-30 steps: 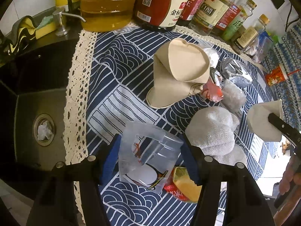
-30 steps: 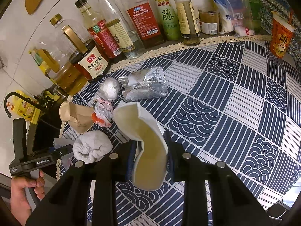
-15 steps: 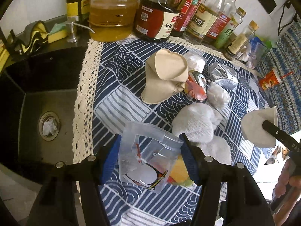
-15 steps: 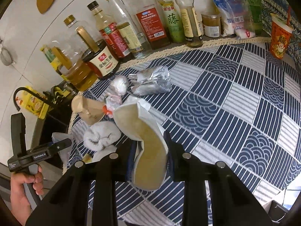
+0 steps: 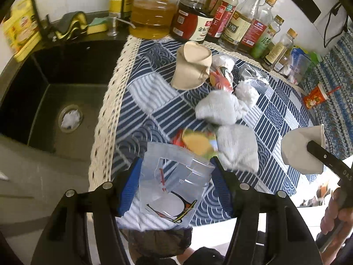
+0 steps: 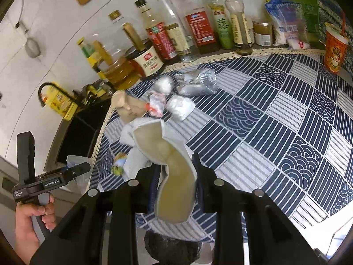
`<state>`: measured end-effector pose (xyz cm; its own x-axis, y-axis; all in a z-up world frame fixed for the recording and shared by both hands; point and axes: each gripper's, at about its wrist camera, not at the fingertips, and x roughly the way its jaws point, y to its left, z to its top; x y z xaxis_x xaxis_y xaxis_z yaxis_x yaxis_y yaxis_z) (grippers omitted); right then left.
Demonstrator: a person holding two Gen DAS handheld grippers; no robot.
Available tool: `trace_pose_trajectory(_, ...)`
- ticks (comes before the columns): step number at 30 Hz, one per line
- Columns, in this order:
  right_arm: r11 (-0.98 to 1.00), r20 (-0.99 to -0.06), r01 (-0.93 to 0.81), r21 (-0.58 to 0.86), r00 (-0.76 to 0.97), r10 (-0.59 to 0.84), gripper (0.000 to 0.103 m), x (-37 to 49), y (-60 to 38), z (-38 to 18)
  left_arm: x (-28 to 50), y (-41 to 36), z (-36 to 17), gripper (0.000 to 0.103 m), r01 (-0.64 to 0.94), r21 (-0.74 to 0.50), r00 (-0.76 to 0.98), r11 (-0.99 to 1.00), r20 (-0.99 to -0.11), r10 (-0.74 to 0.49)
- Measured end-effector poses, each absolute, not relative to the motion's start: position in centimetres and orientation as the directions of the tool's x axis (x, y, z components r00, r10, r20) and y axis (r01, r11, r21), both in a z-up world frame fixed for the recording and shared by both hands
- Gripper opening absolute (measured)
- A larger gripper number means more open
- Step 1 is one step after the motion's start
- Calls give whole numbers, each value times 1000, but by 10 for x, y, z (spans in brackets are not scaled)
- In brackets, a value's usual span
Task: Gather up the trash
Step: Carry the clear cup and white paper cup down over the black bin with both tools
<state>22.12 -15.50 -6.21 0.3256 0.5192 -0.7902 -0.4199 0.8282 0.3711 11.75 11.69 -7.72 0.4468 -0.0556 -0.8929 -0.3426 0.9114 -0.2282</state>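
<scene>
My left gripper (image 5: 175,184) is shut on a crushed clear plastic cup (image 5: 174,187) with a printed label, held over the table's front edge. My right gripper (image 6: 175,176) is shut on a flattened paper cup (image 6: 174,176), white outside and beige inside; the same cup (image 5: 302,150) shows at the right of the left wrist view. Left on the blue patterned cloth (image 5: 143,114) are a squashed brown paper cup (image 5: 192,66), white crumpled tissues (image 5: 218,108), a red wrapper (image 5: 220,78), a yellow snack wrapper (image 5: 196,142) and a silver foil bag (image 6: 196,82).
A black sink (image 5: 55,88) lies left of the cloth. Oil and sauce bottles (image 6: 167,33) line the back wall, with a red paper cup (image 6: 335,48) at far right. A dark trash bag (image 6: 172,245) sits below the table's front edge. A hand (image 6: 26,218) holds the left gripper's handle.
Both grippers have drawn back and up from the trash pile toward the table's front edge, each still holding its cup. The dark bag below the edge has come into view.
</scene>
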Motion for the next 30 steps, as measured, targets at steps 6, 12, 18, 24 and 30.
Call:
trace_pose_trajectory(6,792,-788,-467,393,273,552,30,199,-159,-66,80,98,-84,60,-392,-254,443,884,-895,-61)
trace_pose_trajectory(12,757,-792,-509,410,212,572,30,171,-153,-70,45,81,-96,60,-403,-279,436,871,-896,-85)
trace_pose_trajectory(18,735,-800,-540,409,175,574,30,138,-140,-73,17,71,-109,60,-400,-307,429,864,-895,-119)
trace_pose_trajectory(24,749,-818,-521,410,154,554,30,103,-128,-85,-10,69,-129,60,-379,-322,404,867,-901,-158)
trace_pose_trajectory(30,765,-848,-500,407,105,520,30,72,-112,-109,-34,76,-163,60,-377,-352,353,857,-910,-218)
